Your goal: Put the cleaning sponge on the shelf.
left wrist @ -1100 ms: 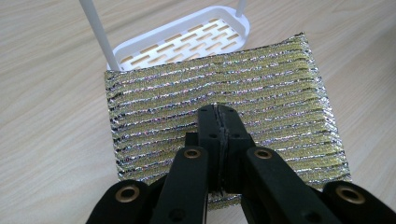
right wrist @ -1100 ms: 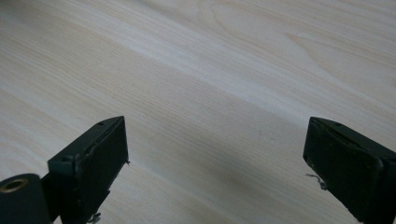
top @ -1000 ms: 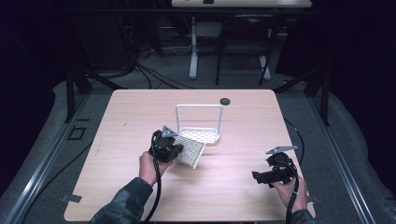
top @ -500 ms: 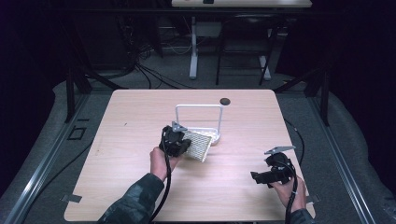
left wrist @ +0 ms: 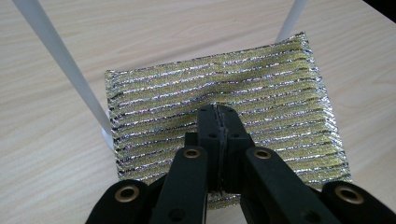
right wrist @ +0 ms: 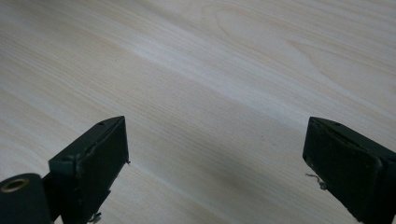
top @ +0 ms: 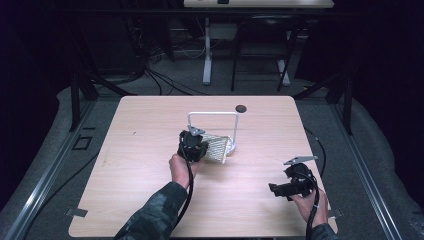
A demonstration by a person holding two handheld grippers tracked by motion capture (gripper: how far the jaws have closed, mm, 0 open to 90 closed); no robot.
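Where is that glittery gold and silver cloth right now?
In the high view the glittery cloth sits near the table's middle, at the foot of the white frame, pinched by the left tool. The left gripper view shows it between the frame's two legs.

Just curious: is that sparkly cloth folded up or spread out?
Spread out: the sparkly cloth shows as one flat striped sheet, pinched at its near edge.

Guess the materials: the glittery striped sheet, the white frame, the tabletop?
Striped sheet: looks like woven metallic fabric or scouring cloth, with gold and silver threads glinting in ribbed rows; it sags softly where the left hand-held gripper pinches it. White frame: thin smooth rods, probably painted metal or plastic; I can't tell which. Table: pale wood-grain surface, matte, likely laminate.
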